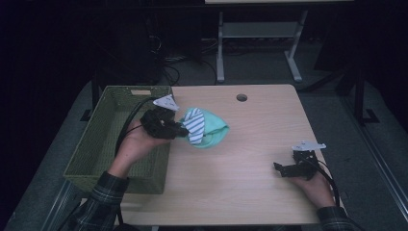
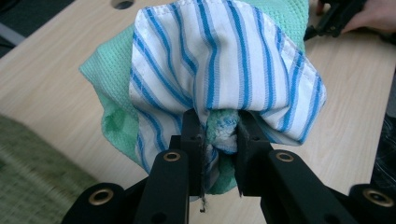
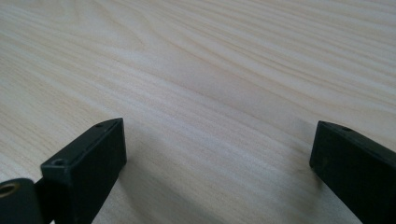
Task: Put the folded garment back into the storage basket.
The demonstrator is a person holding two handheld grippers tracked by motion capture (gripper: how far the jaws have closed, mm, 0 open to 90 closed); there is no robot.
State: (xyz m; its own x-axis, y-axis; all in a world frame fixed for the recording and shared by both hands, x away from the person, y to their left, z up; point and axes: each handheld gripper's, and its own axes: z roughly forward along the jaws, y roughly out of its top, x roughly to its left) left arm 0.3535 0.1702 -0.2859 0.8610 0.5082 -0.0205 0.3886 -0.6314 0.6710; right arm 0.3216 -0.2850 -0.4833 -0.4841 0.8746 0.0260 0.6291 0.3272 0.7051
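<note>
My left gripper [image 1: 182, 130] [image 2: 220, 126] is shut on a bunch of cloth: a blue-and-white striped cloth [image 1: 194, 124] [image 2: 219, 60] wrapped with a mint-green cloth [image 1: 214, 130] [image 2: 109, 74]. The bundle hangs just above the wooden table [image 1: 250, 144], right of the green woven basket [image 1: 103, 139]. In the left gripper view both cloths are pinched between the black jaws. My right gripper [image 1: 285, 169] [image 3: 217, 154] rests low over bare table near the right front edge, its jaws wide apart with nothing between them.
The basket stands at the table's left side, with my left forearm [image 1: 115, 168] over its right wall. A round cable hole [image 1: 241, 97] lies at the table's far edge. A desk frame and cables stand on the floor beyond.
</note>
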